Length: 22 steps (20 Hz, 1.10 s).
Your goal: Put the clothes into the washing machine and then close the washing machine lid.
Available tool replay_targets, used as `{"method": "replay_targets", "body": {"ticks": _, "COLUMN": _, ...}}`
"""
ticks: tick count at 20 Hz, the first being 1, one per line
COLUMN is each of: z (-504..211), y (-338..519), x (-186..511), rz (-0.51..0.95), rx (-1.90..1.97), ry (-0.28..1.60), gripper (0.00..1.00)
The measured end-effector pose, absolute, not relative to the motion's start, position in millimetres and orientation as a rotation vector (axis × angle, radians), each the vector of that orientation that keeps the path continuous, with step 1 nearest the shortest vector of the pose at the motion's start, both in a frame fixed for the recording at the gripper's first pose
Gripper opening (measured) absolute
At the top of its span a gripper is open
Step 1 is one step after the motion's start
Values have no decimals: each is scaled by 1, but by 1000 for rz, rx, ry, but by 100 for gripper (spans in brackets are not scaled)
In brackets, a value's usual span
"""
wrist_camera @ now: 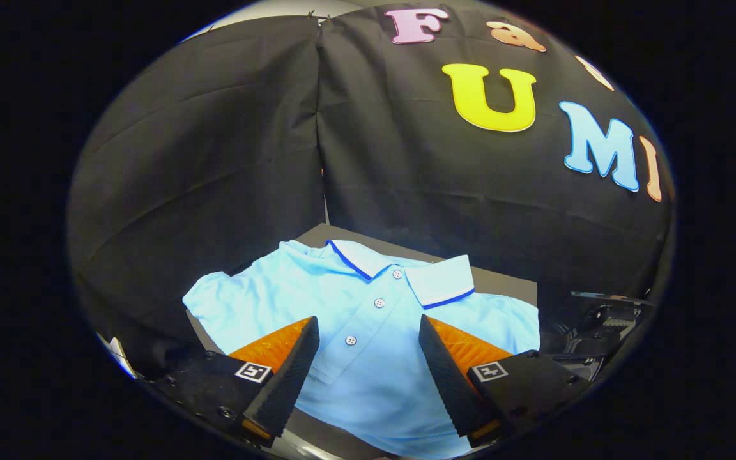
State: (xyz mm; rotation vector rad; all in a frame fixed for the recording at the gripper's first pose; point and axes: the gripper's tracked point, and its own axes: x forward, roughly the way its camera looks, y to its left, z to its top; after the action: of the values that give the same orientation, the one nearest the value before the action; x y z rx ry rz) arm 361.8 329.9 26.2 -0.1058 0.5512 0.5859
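A light blue polo shirt (368, 319) lies flat on a dark table (508, 287), its white collar with a blue stripe pointing away from me and a row of buttons running down its front. My gripper (368, 338) hovers open above the shirt's chest. The button placket shows in the gap between the two fingers, and neither finger visibly presses on the cloth. The shirt's lower part runs under the fingers and out of sight.
Black cloth walls stand close behind the table and to the left. A dark device (598, 326) with ridged parts sits right of the shirt, past the table's edge. A small white object (119, 354) shows at the far left.
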Motion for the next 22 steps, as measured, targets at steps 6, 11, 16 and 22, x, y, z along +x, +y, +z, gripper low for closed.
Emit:
{"method": "replay_targets", "body": {"ticks": 6, "z": -5, "y": 339, "x": 362, "rz": 595, "rx": -167, "ry": 649, "gripper": 98}}
{"method": "replay_targets", "body": {"ticks": 11, "z": -5, "y": 340, "x": 366, "rz": 585, "rx": -180, "ry": 677, "gripper": 97}}
{"method": "replay_targets", "body": {"ticks": 16, "z": -5, "y": 346, "x": 363, "rz": 599, "rx": -217, "ry": 696, "gripper": 74}}
{"method": "replay_targets", "body": {"ticks": 22, "z": -7, "y": 349, "x": 367, "rz": 610, "rx": -138, "ry": 642, "gripper": 11}}
